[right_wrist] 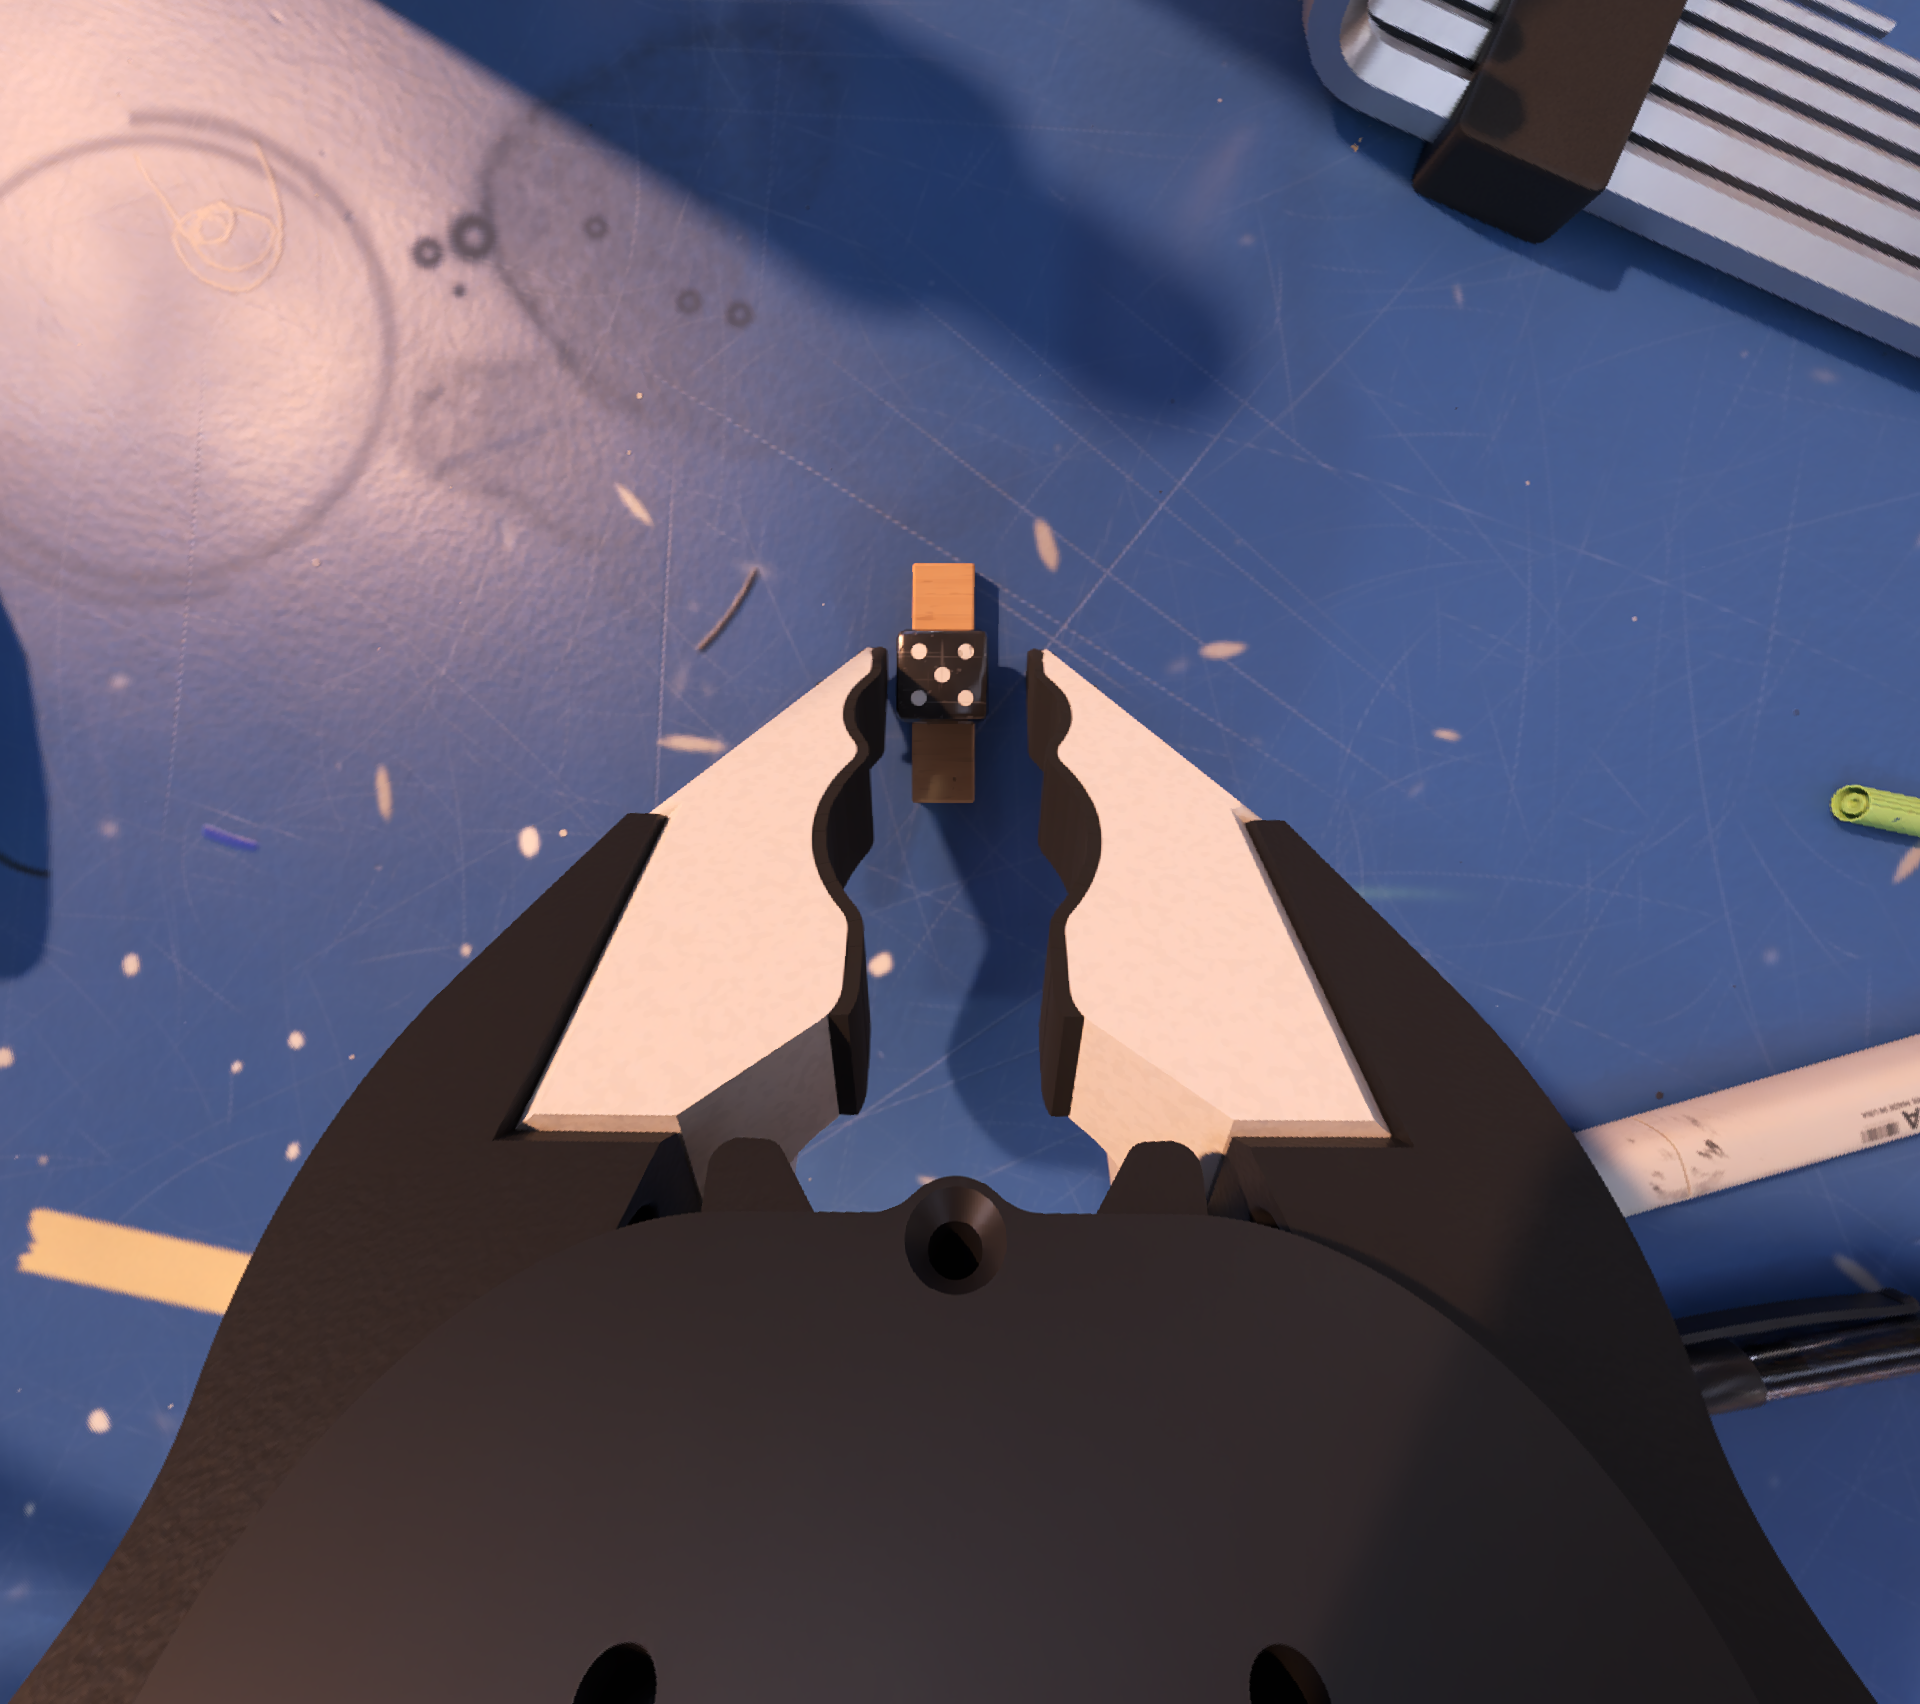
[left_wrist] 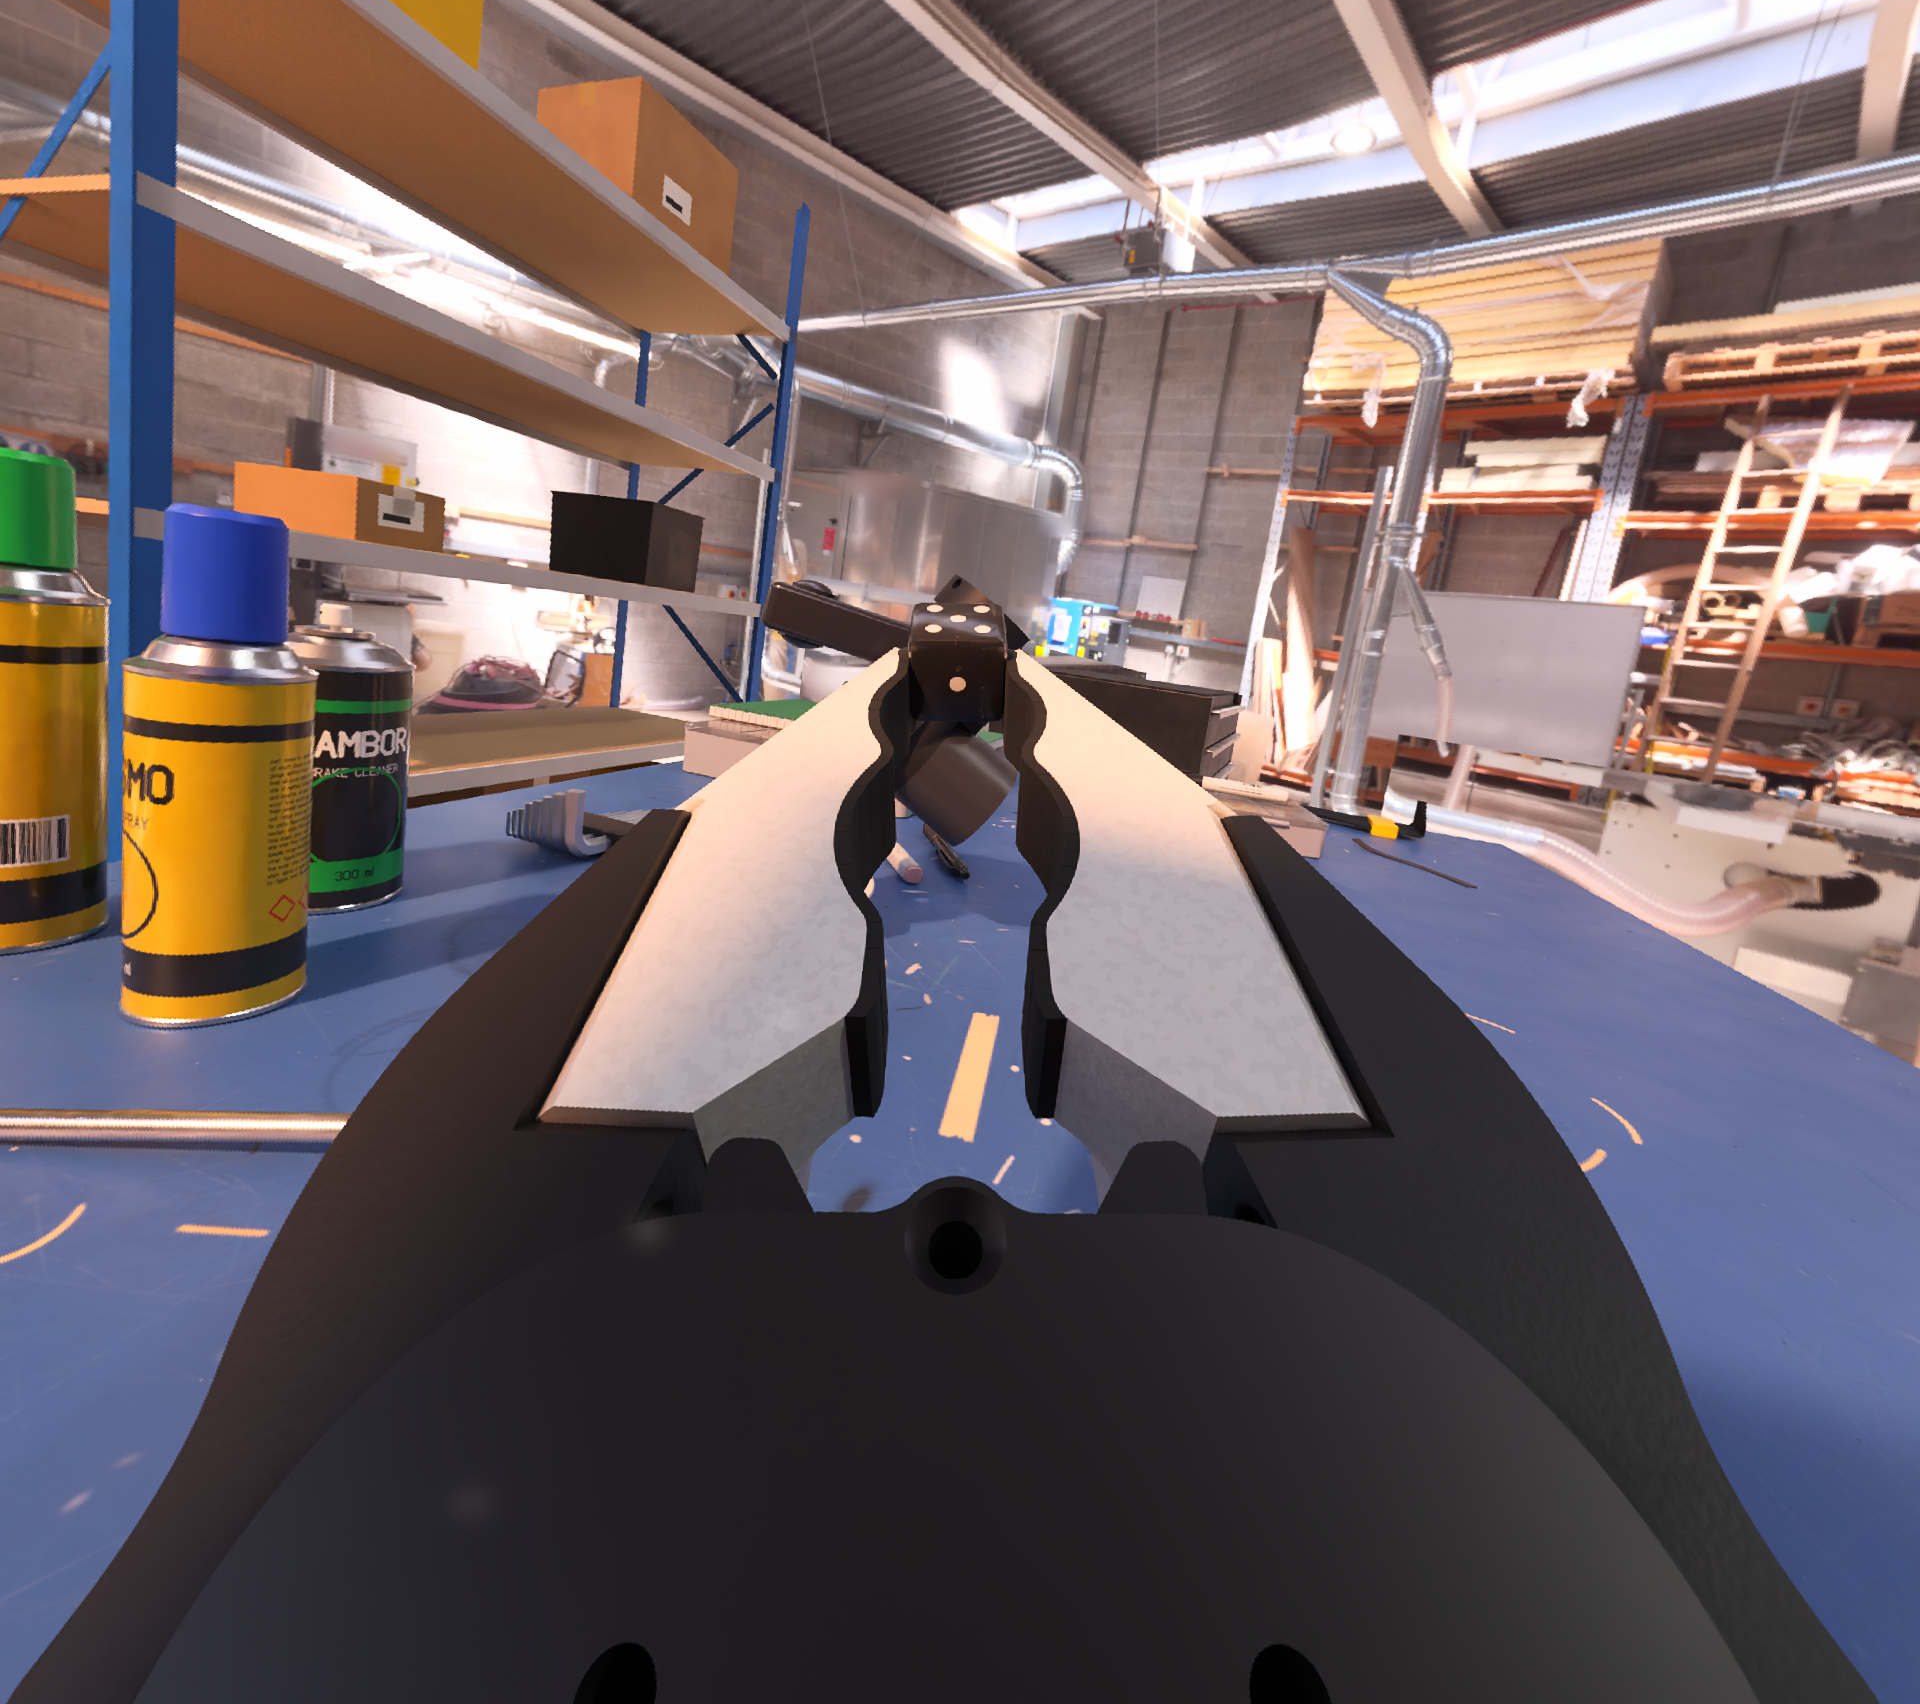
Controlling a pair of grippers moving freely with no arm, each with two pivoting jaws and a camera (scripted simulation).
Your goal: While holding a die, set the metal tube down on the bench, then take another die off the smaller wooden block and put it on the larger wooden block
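My left gripper point(left_wrist: 956, 667) is shut on a black die point(left_wrist: 956, 628) with white pips and holds it at the fingertips above the blue bench point(left_wrist: 1507, 1187). A metal tube point(left_wrist: 166, 1126) lies flat on the bench at the left. In the right wrist view, a second black die point(right_wrist: 941, 675) sits on the middle of a narrow wooden block point(right_wrist: 942, 594). My right gripper point(right_wrist: 956, 662) points down over it, open, with one fingertip on each side of the die and not touching it. Part of the right gripper's dark body point(left_wrist: 821, 615) shows beyond the held die.
Three spray cans point(left_wrist: 213, 771) stand at the left before a blue shelving rack point(left_wrist: 145, 200). A hex key set point(right_wrist: 1621, 54) lies at the far right, a white marker point(right_wrist: 1745, 1124), a black pen point(right_wrist: 1797, 1342) and a green cap point(right_wrist: 1870, 807) at the right edge.
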